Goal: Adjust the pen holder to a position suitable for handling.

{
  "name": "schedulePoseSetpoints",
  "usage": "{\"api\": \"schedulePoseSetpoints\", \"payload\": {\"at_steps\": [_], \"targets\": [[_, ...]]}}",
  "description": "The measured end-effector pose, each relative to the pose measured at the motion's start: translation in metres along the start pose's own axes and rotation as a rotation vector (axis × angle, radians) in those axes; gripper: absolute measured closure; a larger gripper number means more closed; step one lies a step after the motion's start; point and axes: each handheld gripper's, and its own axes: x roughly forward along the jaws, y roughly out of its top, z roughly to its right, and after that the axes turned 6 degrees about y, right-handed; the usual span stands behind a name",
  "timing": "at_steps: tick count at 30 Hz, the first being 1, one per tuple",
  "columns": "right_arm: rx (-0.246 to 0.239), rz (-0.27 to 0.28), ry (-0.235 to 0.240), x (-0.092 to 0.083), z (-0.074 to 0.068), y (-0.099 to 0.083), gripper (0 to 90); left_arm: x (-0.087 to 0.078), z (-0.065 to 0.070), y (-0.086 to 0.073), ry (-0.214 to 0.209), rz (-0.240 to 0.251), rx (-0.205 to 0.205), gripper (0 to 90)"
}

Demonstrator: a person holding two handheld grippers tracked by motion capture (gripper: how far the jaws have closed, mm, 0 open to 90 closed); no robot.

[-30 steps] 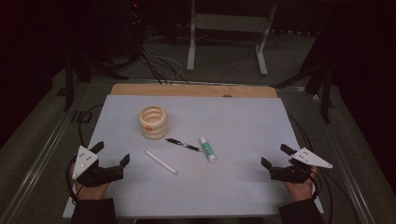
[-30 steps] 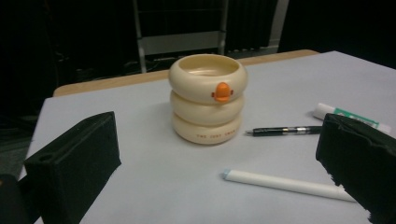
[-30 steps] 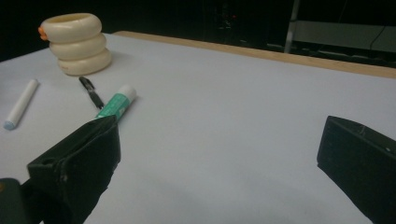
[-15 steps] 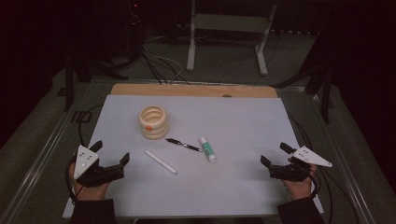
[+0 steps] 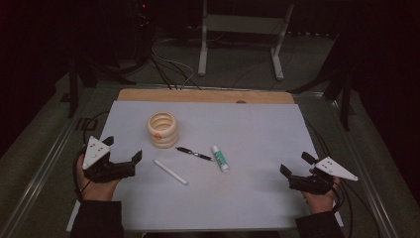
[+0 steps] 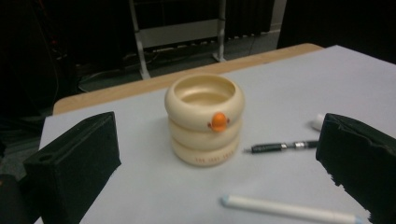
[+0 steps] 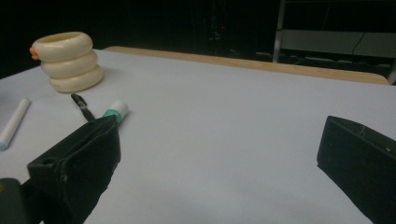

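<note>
White paper (image 5: 257, 148) covers most of a wooden table (image 5: 198, 95) in the high view, with a dark room, loose cables and a pale metal stand (image 5: 237, 34) beyond the far edge. The left gripper (image 5: 121, 157) and right gripper (image 5: 293, 164) rest near the paper's near corners, well apart, jaws spread wide and empty. Ahead of the left jaws stands a cream ringed cup (image 5: 162, 130); past their tips lie a white marker (image 5: 170, 172), a black pen (image 5: 194, 153) and a glue stick (image 5: 220, 158).

Left gripper view — the ringed cup (image 6: 204, 119) stands upright between the two open jaws and beyond them, three stacked bulges with an orange knob on the front. The black pen (image 6: 280, 146) lies toward the right-hand jaw, the white marker (image 6: 289, 211) nearer, low between the jaws.

Right gripper view — jaws wide, bare paper (image 7: 233, 121) between them. The glue stick (image 7: 116, 111) pokes out just past the left-hand jaw's tip; the ringed cup (image 7: 70, 60) sits far off beyond that jaw.
</note>
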Motion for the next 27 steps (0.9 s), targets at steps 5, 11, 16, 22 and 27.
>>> {"api": "schedulePoseSetpoints", "payload": {"at_steps": [5,11,16,22,27], "targets": [[-0.012,-0.012,0.002,0.0,-0.002,-0.001,0.1,0.011,-0.007,0.01,-0.005,0.017,-0.034,0.1],[-0.008,-0.012,0.007,0.001,-0.002,-0.001,0.1,0.026,-0.011,0.02,-0.01,-0.006,-0.034,0.1],[-0.013,-0.017,0.015,0.003,-0.003,-0.001,0.1,0.04,-0.013,0.024,-0.022,-0.023,-0.046,0.1],[-0.008,-0.024,0.011,0.006,-0.001,-0.002,0.1,0.058,-0.013,0.029,-0.028,-0.045,-0.046,0.2],[-0.006,-0.017,0.007,0.005,-0.002,-0.001,0.1,0.074,-0.014,0.033,-0.025,-0.064,-0.044,0.7]]}}
